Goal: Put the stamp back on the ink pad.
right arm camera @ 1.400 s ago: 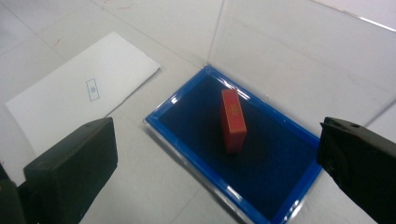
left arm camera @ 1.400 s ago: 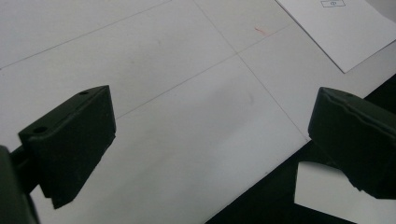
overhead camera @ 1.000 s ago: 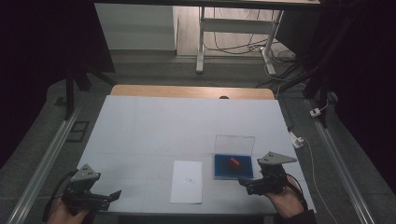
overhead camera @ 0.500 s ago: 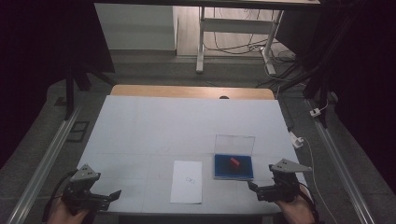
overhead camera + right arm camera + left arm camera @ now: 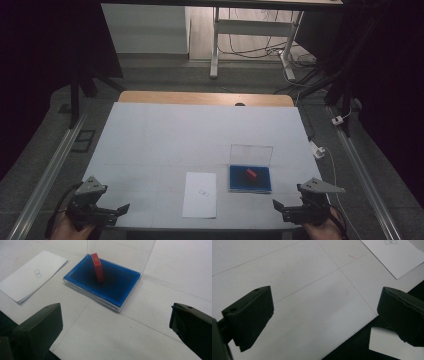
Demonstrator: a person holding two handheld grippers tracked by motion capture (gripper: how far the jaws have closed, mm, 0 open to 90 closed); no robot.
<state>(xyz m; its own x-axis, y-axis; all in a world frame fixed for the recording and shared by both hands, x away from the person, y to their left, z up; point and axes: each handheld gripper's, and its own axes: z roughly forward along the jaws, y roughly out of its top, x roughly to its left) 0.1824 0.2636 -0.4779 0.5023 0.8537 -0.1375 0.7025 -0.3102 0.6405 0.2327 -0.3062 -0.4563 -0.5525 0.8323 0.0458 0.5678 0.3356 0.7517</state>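
Small red rectangular block [image 5: 97,267], standing in blue-lined clear plastic case [image 5: 117,300], judged light, rigid; grasped across flat faces. Right gripper [image 5: 115,327] jaws spread wide, empty; left gripper [image 5: 324,315] likewise.

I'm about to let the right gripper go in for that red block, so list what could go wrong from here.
1. The red block stands on end in the blue tray; a brush from one jaw of the right gripper may topple it.
2. The clear lid stands upright right behind the block, so an approach carried too far could hit it and shift the case.
3. The paper sheet lies loose beside the tray and could be dragged by a low sweep.
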